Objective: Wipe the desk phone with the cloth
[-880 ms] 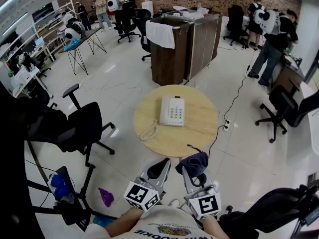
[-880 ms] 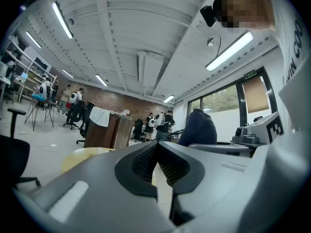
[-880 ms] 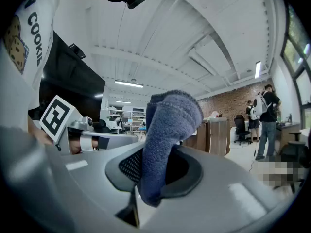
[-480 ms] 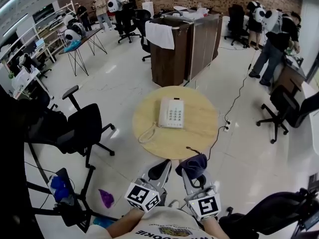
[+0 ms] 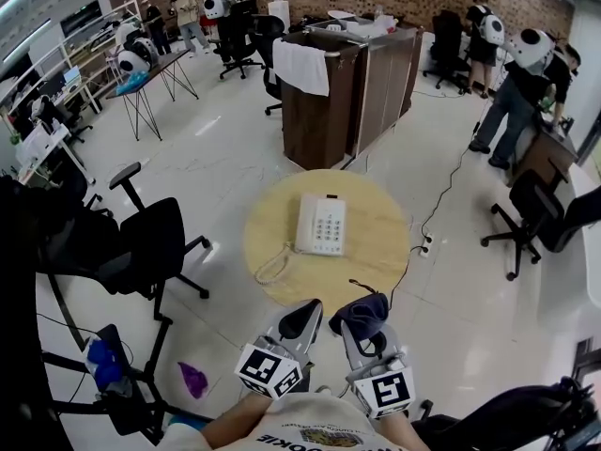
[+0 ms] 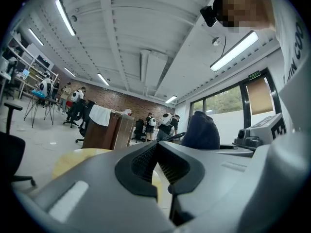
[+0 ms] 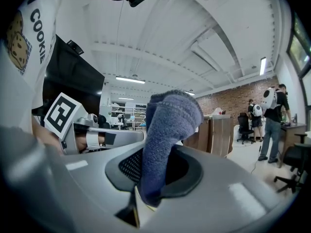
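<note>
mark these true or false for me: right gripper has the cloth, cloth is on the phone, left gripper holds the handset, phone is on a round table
1. The right gripper is shut on the cloth. True.
2. The cloth is touching the desk phone. False: the cloth is held up at the near edge of the table, apart from the phone.
3. The left gripper holds the handset. False: its jaws are together with nothing between them, short of the phone.
4. The desk phone sits on a round wooden table. True.
</note>
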Available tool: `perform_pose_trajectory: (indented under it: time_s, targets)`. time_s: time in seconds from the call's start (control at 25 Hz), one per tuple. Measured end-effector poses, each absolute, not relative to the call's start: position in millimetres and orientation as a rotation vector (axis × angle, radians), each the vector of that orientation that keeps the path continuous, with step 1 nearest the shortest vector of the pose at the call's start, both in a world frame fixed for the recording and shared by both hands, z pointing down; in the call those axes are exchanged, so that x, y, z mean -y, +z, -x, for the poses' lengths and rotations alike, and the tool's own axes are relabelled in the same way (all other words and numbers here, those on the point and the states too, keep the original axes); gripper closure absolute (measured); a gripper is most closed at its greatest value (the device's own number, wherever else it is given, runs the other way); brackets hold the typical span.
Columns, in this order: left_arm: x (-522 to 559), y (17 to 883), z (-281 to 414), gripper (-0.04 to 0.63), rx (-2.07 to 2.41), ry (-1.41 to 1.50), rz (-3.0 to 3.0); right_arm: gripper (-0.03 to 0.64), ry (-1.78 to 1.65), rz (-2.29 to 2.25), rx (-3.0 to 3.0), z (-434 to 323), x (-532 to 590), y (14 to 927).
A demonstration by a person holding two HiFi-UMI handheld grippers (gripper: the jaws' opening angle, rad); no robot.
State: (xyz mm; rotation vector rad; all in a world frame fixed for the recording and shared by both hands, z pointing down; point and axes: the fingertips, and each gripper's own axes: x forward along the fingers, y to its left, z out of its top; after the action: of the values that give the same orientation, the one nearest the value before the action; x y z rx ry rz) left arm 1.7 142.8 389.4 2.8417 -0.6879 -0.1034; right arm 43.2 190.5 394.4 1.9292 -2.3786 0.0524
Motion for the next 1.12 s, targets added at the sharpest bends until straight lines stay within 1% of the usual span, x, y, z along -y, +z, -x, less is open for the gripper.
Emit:
perform_pose_trajectory:
  time_s: [0.76, 1.12]
  targets:
    - [-17.1, 408.8, -22.1, 0.603, 0.618, -0.055, -2.786, 0.548, 0.121, -1.930, 2.292, -64.5, -62.6, 404.2]
    - [38.1, 406.6, -19.5, 0.603, 0.577, -0.066, -2.786, 0.548, 0.122, -1.966, 2.251, -63.9, -4.1, 398.0]
